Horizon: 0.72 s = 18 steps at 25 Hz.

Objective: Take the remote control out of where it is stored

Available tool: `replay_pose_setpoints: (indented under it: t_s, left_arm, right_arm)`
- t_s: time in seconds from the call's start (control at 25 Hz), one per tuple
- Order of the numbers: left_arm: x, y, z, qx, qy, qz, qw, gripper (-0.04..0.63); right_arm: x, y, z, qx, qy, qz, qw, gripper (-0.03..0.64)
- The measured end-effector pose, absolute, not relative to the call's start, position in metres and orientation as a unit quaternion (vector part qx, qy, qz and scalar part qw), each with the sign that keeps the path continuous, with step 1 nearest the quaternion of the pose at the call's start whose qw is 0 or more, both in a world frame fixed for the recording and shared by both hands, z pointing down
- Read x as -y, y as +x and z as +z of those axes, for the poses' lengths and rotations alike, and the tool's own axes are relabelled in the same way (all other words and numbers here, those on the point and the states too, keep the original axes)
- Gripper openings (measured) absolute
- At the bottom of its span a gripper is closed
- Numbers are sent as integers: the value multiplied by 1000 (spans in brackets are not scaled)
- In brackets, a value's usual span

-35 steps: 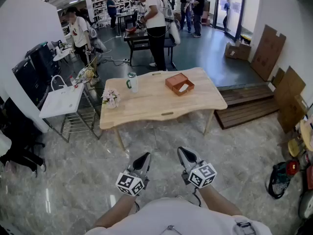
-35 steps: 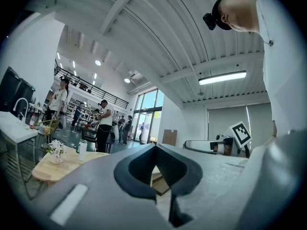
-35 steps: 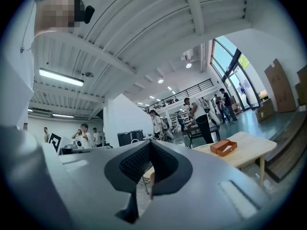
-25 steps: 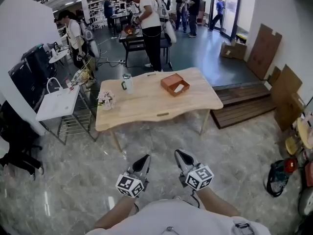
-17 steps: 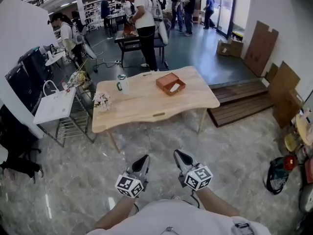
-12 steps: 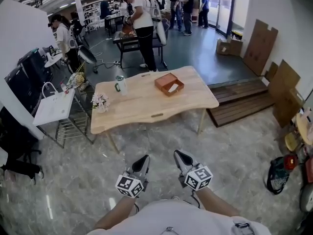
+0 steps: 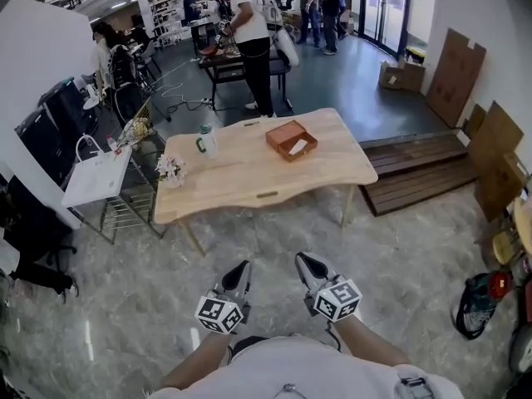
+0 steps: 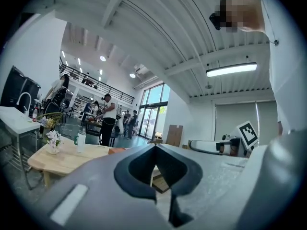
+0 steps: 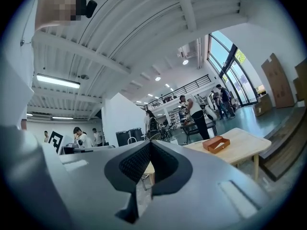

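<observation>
An open orange-brown box sits on the far right part of the wooden table, with a white remote control lying inside it. The box also shows in the right gripper view. My left gripper and right gripper hang side by side near my body, well short of the table, over the marble floor. Both are shut with nothing between the jaws. In the left gripper view the shut jaws point up toward the room.
A bottle and a small flower pot stand on the table's left part. A white side table is left of it, a wooden platform to the right. People stand at a dark table behind.
The view has shifted slightly as I stand before the table; both grippers stay shut and side by side. People in the background have moved.
</observation>
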<state>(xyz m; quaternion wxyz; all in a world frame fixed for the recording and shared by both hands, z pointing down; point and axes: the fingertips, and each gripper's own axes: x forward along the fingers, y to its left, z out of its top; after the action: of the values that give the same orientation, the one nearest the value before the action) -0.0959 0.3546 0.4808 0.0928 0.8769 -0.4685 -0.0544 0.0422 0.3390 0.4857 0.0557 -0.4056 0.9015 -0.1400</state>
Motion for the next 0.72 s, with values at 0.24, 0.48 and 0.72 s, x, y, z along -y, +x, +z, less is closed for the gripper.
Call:
replay_pose_setpoints:
  t_s: [0.24, 0.48, 0.72]
  left_arm:
    - [-334, -72, 485, 473, 875, -47, 89, 2]
    - [-302, -63, 489, 471, 876, -44, 97, 2]
    - [-230, -64, 500, 456, 883, -42, 102, 2]
  right_arm:
    - [-312, 70, 497, -899, -410, -148, 50, 28]
    - [-276, 81, 507, -893, -417, -161, 46, 27]
    - [-220, 86, 515, -883, -439, -162, 42, 28]
